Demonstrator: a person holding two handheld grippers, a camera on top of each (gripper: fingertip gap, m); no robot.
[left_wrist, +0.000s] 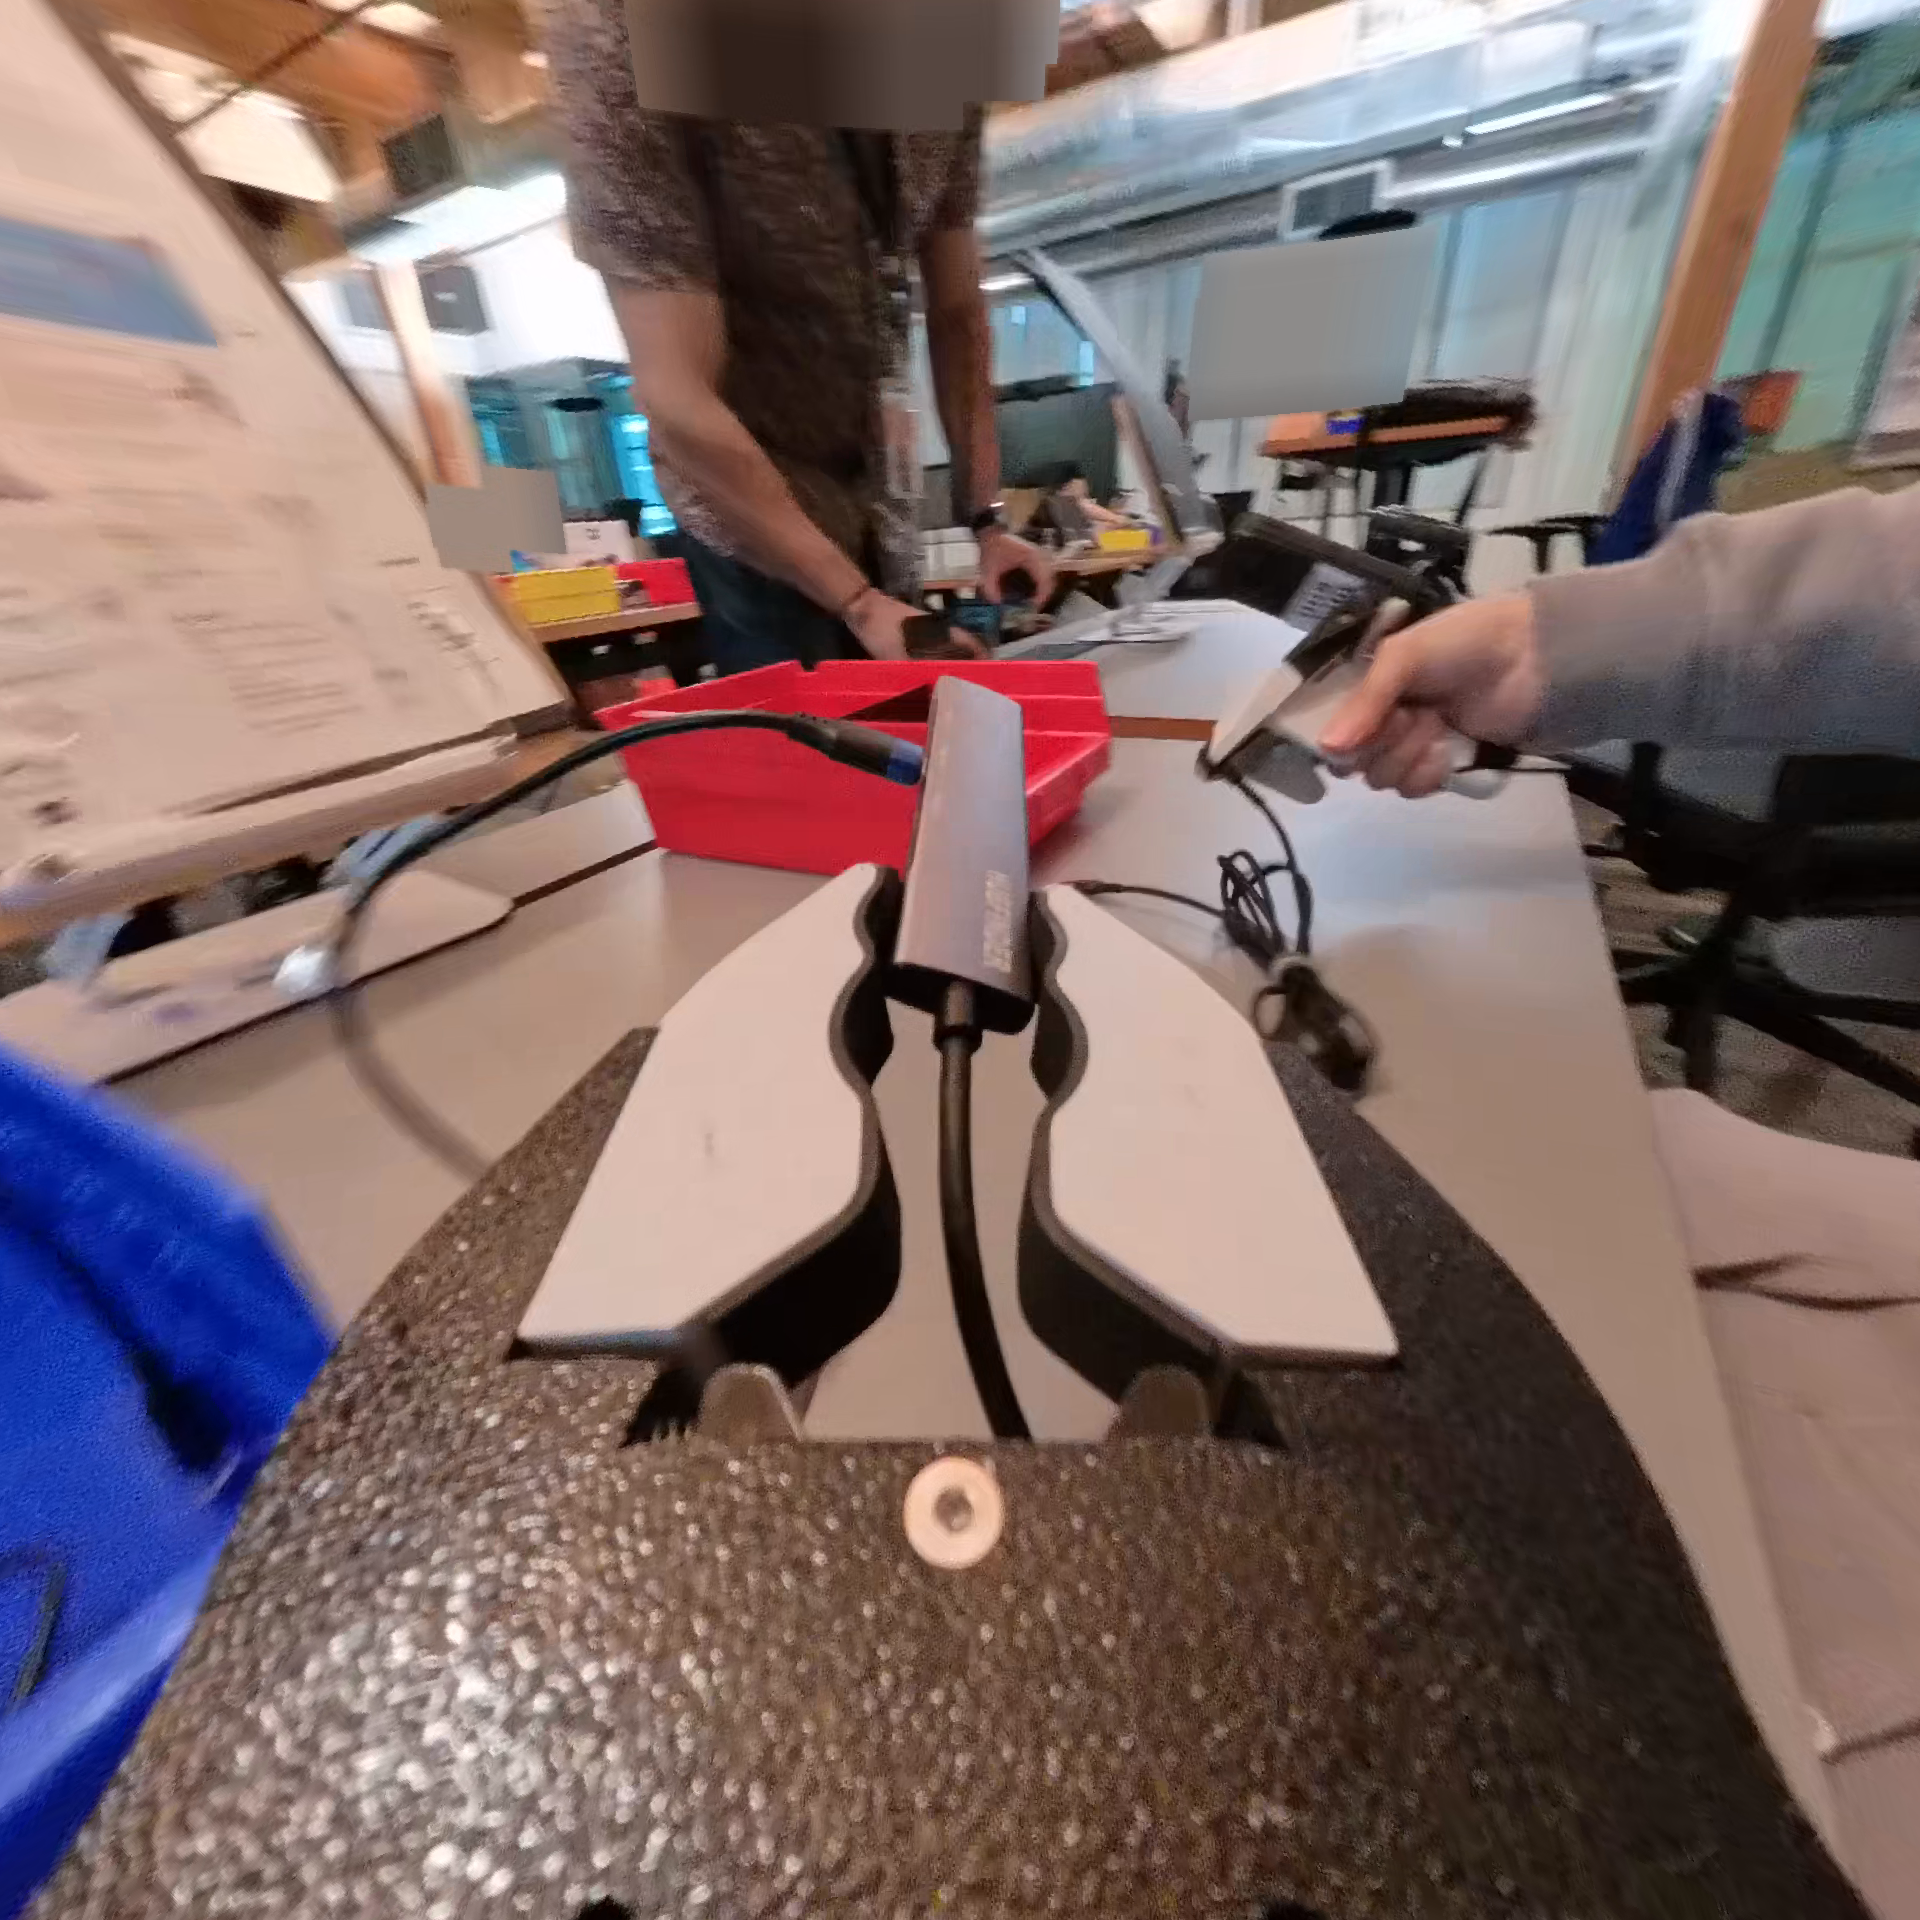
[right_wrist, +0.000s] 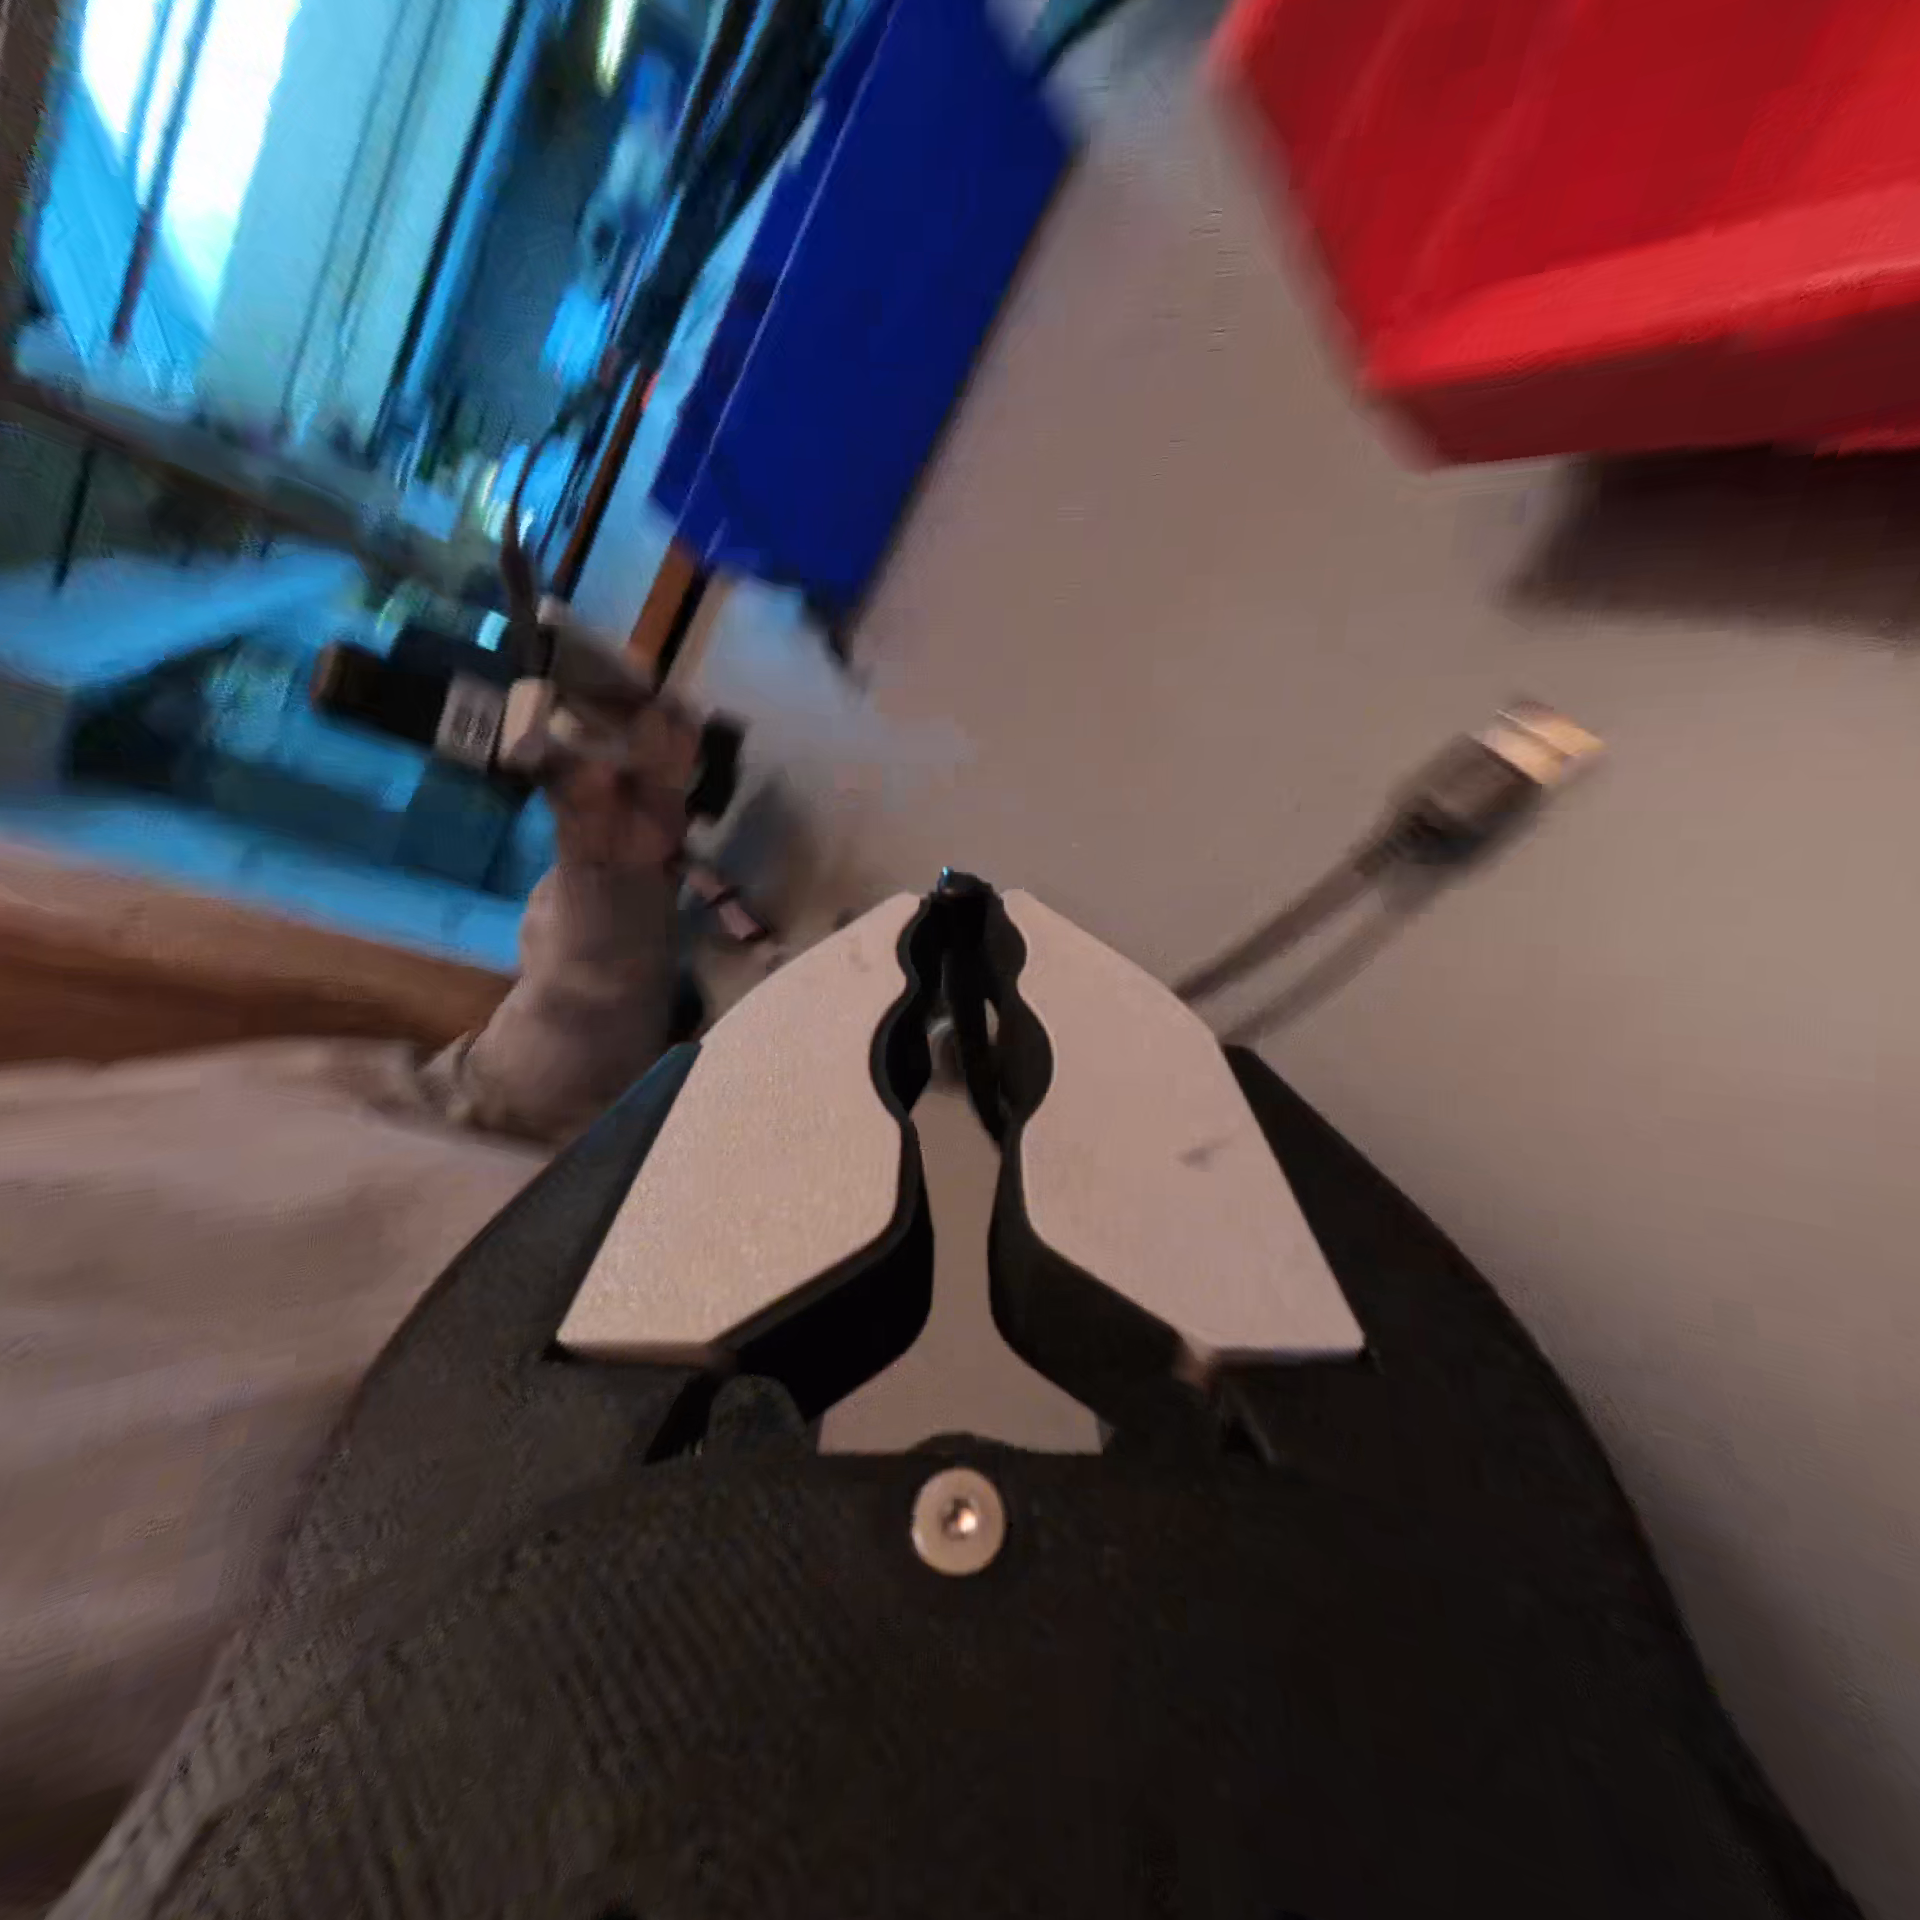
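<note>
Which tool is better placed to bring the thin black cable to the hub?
Right. The right tool pinches the cable; the left tool is shut on the hub.

A hub (left_wrist: 966, 862) sat between my left gripper (left_wrist: 961, 914) fingers, a bin (left_wrist: 790, 790) behind it on the table (left_wrist: 1455, 987), a coiled cable (left_wrist: 1262, 904) to the right.

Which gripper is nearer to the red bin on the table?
Left. The left gripper, gripping a dark hub, sits just in front of the red bin. The right gripper, holding a thin black cable, hovers slightly farther off, beside it.
</note>
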